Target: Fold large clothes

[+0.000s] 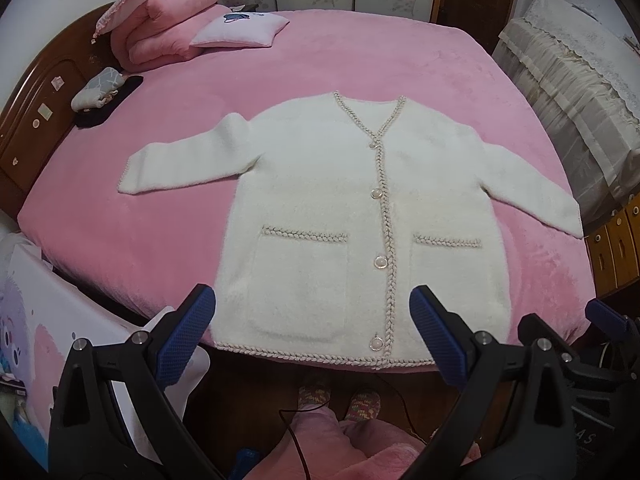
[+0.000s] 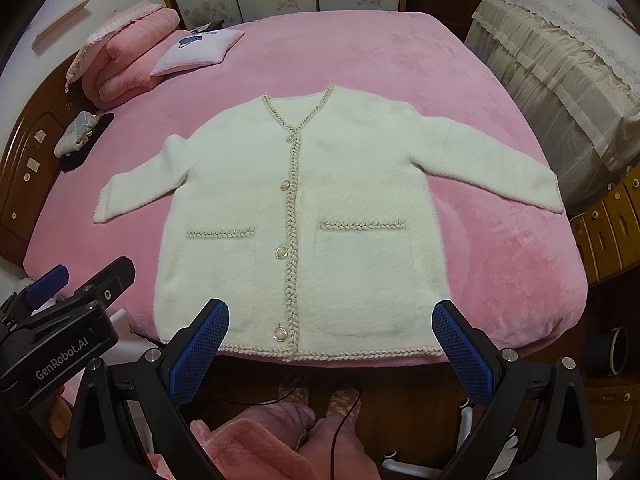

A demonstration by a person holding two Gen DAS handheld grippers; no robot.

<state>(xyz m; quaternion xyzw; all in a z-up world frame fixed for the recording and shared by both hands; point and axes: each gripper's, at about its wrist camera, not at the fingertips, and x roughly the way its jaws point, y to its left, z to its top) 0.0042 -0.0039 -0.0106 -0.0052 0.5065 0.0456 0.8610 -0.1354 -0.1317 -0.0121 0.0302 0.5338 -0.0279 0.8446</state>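
Observation:
A fluffy white cardigan (image 1: 332,216) (image 2: 304,216) with braided trim, pearl buttons and two front pockets lies flat and buttoned on the pink bed, both sleeves spread out, hem at the near edge. My left gripper (image 1: 312,312) hovers open just before the hem, its blue pads wide apart and holding nothing. My right gripper (image 2: 330,324) is also open and empty over the hem's middle to right part. The left gripper's body (image 2: 60,320) shows at the left of the right wrist view, and a blue fingertip of the right gripper (image 1: 606,316) at the right edge of the left wrist view.
The pink bedspread (image 1: 360,60) covers the bed. Folded pink quilts (image 1: 168,20) and a small cushion (image 1: 240,30) sit at the head, left, beside a wooden headboard (image 1: 36,120). A lace-covered cabinet (image 2: 560,80) stands right. The person's slippered feet (image 1: 340,396) stand below the bed edge.

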